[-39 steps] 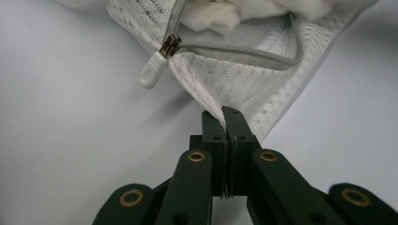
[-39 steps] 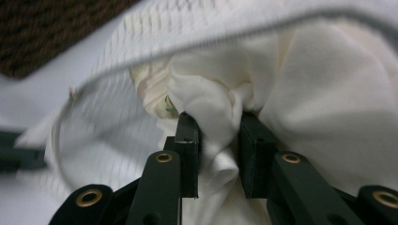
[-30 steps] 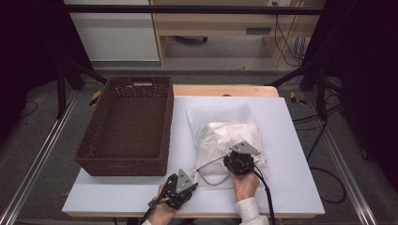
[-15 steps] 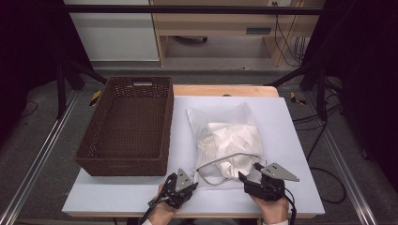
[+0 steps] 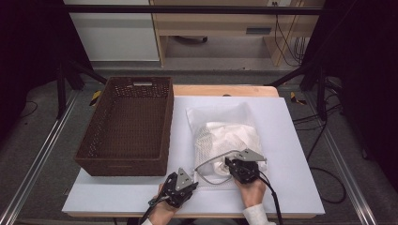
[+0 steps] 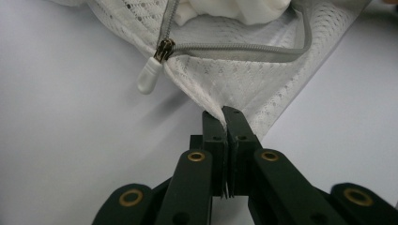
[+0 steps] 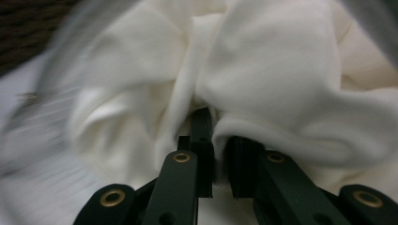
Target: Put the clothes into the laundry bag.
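- While our left gripper (image 6: 224, 115) pinches the mesh bag (image 6: 263, 79) corner near the table's (image 5: 291, 140) front edge, the bag stays anchored.
- Right gripper (image 7: 218, 123) jaws, just closing, pinch the soft white garment (image 7: 263, 65): light, limp, best grabbed by a fold.

White cloth (image 7: 263, 61) blurred, cut off by frame, seemingly hiding right gripper (image 7: 217, 126) tips

Mesh laundry bags (image 5: 220, 136): one lying on table
Wicker baskets (image 5: 126, 124): one sitting
Grippers: two working, left gripper (image 5: 191, 183), right gripper (image 5: 230, 164)
Zipper pulls (image 6: 149, 75): one showing
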Tool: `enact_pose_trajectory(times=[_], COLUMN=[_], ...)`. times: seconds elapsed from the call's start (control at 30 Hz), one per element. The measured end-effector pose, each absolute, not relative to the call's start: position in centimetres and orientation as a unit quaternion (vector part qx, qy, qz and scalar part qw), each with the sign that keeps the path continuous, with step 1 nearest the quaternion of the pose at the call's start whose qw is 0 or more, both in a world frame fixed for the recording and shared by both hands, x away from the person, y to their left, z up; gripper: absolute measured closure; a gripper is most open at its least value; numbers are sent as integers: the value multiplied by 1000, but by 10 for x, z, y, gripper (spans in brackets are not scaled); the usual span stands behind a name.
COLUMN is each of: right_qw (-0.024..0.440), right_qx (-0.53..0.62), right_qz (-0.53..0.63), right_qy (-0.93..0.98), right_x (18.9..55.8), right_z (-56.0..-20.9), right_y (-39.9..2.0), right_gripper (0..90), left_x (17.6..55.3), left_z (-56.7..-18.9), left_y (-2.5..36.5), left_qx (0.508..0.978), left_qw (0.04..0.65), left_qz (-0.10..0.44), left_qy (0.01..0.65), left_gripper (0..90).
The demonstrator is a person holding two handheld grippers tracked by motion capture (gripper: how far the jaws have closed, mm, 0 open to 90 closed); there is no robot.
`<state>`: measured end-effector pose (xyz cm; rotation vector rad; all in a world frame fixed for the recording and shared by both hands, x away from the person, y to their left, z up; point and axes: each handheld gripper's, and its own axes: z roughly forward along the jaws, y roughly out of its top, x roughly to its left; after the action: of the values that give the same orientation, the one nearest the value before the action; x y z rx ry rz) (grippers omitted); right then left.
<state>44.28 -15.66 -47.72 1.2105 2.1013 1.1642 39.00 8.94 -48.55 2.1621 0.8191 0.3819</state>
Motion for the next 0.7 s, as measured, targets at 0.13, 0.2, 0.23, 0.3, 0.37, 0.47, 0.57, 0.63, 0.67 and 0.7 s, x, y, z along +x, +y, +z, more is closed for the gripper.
enact_pose_trajectory(times=[0.13, 0.2, 0.23, 0.3, 0.37, 0.47, 0.57, 0.63, 0.67, 0.7], right_qw=[270, 281, 286, 288, 279, 255, 244, 233, 228, 222], right_qx=[468, 483, 492, 496, 490, 486, 463, 451, 446, 444], right_qz=[410, 404, 400, 398, 404, 409, 422, 432, 439, 442], right_qy=[735, 724, 719, 716, 720, 729, 741, 745, 746, 747], right_x=[461, 465, 468, 471, 470, 462, 444, 431, 424, 419], right_z=[-486, -486, -486, -486, -486, -480, -470, -466, -465, -465], right_y=[-158, -161, -162, -165, -167, -173, -183, -188, -190, -190], right_gripper=[843, 843, 842, 837, 799, 663, 515, 435, 403, 373], left_x=[390, 390, 389, 390, 390, 391, 391, 391, 392, 392], left_z=[-485, -485, -485, -485, -485, -485, -485, -486, -486, -486], left_y=[90, 90, 90, 90, 91, 91, 91, 91, 91, 91], left_qx=[851, 852, 852, 852, 852, 850, 849, 848, 848, 848], left_qw=[388, 387, 386, 387, 388, 389, 391, 392, 392, 393], left_qz=[148, 148, 149, 148, 144, 143, 144, 144, 144, 142], left_qy=[322, 321, 321, 321, 321, 324, 325, 326, 326, 326], left_gripper=[874, 874, 874, 874, 874, 873, 872, 872, 871, 871])
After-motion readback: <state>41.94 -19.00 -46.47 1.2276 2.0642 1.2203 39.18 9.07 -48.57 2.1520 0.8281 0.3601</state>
